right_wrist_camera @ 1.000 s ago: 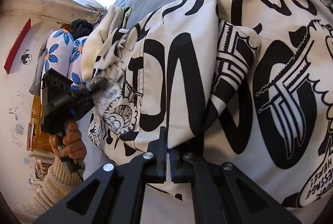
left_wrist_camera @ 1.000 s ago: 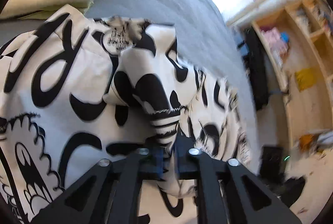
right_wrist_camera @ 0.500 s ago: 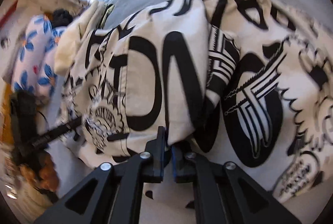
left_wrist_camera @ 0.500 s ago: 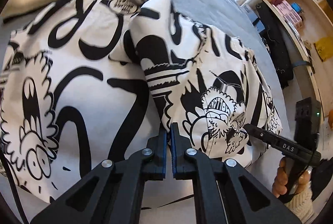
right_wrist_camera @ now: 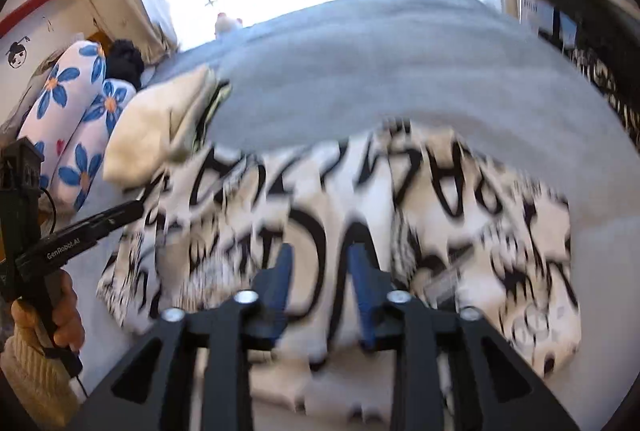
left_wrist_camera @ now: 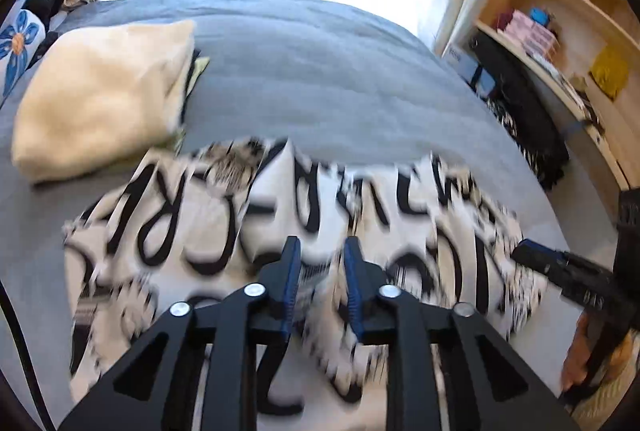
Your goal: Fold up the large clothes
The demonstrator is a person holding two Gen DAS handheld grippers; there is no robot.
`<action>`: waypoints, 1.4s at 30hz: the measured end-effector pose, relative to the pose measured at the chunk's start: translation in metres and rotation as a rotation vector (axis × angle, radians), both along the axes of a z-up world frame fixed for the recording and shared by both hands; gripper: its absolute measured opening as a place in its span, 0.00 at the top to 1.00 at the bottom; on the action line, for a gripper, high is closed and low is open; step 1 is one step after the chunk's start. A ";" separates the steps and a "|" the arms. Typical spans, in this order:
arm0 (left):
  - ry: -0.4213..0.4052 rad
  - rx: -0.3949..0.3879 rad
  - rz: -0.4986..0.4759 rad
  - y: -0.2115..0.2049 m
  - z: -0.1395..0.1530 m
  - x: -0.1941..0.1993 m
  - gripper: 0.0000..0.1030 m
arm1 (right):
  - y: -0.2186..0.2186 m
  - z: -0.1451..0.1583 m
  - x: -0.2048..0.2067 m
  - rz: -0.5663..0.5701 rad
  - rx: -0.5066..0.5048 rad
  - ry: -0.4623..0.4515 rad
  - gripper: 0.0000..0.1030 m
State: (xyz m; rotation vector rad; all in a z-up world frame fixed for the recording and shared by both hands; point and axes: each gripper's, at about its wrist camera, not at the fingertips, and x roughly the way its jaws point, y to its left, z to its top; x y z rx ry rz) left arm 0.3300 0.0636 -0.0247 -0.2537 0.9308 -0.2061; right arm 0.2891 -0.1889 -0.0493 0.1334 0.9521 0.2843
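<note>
Honestly, the grey bed (left_wrist_camera: 320, 71) holds everything here: the black-and-white graffiti-print garment (left_wrist_camera: 200, 231) lies folded near its front edge, just beside a cream folded blanket (left_wrist_camera: 104, 95), long axis running left to right across both views (print too blurred to read). Left gripper (left_wrist_camera: 319, 251) and right gripper (right_wrist_camera: 320, 259) have just been opening, nothing between the jaws. I'd lift clear straight up so no fabric snags, then check the edges line up

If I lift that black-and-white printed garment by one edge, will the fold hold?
Probably not. The black-and-white printed garment lies in soft layers on the grey bedspread, so it looks floppy and would likely sag open. It seems light, and should slide rather than resist.
</note>
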 end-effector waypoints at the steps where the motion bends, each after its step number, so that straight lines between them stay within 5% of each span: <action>1: 0.006 -0.002 0.009 -0.001 -0.003 0.013 0.78 | 0.008 0.000 0.009 -0.005 -0.004 -0.018 0.63; 6: 0.076 0.000 0.036 -0.026 -0.033 0.069 0.78 | 0.042 -0.026 0.062 -0.032 -0.031 -0.036 0.63; 9: 0.145 0.062 0.011 -0.039 -0.064 0.075 0.78 | 0.047 -0.058 0.078 -0.041 -0.034 0.047 0.63; 14: 0.203 0.086 -0.004 -0.033 -0.108 0.047 0.78 | 0.040 -0.104 0.045 0.010 -0.033 0.106 0.58; 20: 0.162 0.088 -0.002 -0.030 -0.104 0.022 0.78 | 0.017 -0.103 0.018 -0.022 0.069 0.106 0.52; 27: 0.120 0.179 -0.017 -0.039 -0.097 -0.001 0.76 | 0.023 -0.100 -0.001 -0.035 -0.001 0.103 0.48; 31: 0.105 0.200 0.002 -0.037 -0.089 -0.022 0.67 | 0.023 -0.099 -0.017 -0.031 -0.024 0.106 0.44; 42: 0.094 0.164 0.065 -0.019 -0.051 -0.079 0.58 | 0.024 -0.081 -0.061 -0.064 -0.086 0.155 0.44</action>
